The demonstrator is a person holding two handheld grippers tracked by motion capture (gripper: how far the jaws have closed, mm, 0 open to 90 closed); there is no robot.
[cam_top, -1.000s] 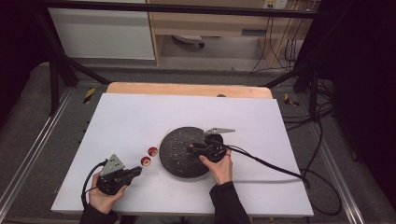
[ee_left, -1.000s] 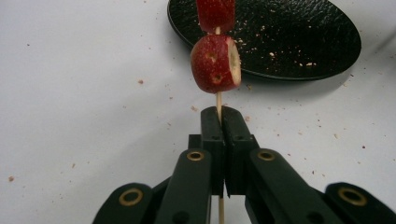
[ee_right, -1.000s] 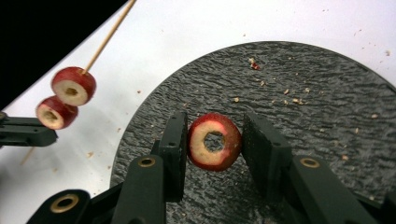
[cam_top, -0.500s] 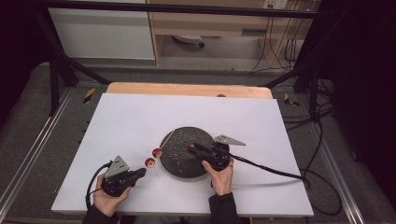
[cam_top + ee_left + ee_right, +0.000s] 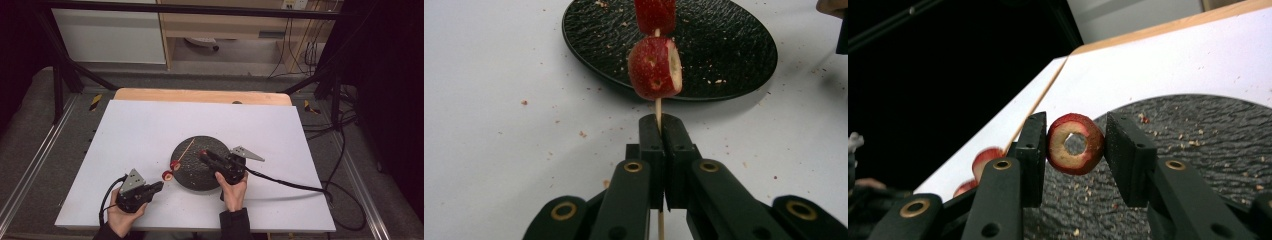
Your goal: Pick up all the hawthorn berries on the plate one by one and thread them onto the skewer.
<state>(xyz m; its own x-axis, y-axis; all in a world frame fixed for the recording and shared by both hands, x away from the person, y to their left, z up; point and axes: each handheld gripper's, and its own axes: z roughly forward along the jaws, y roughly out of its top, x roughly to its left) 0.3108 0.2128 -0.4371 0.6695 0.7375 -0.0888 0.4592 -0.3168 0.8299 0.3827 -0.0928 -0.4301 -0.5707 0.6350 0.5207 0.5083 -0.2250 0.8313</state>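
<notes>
A thin wooden skewer (image 5: 187, 148) slants from my left gripper (image 5: 160, 185) up over the black plate (image 5: 192, 177). Two red fruit pieces (image 5: 171, 170) are threaded on it, just off the plate's left rim. In the left gripper view the jaws (image 5: 659, 125) are shut on the skewer (image 5: 658, 107), with the nearer fruit piece (image 5: 655, 67) right beyond the tips. My right gripper (image 5: 204, 153) hovers over the plate, shut on a red ring-shaped fruit slice (image 5: 1075, 143) with a hole through its middle. The slice is held upright between the pads.
The plate (image 5: 1198, 150) is rough, black and strewn with crumbs. It sits on a white sheet (image 5: 140, 130) over a wooden table. A cable (image 5: 290, 182) trails right from the right gripper. The sheet's left edge drops to dark floor.
The left gripper and its skewer have shifted slightly right, so the fruit pieces now sit closer to the plate's rim. The right gripper has barely moved and still holds the slice.
</notes>
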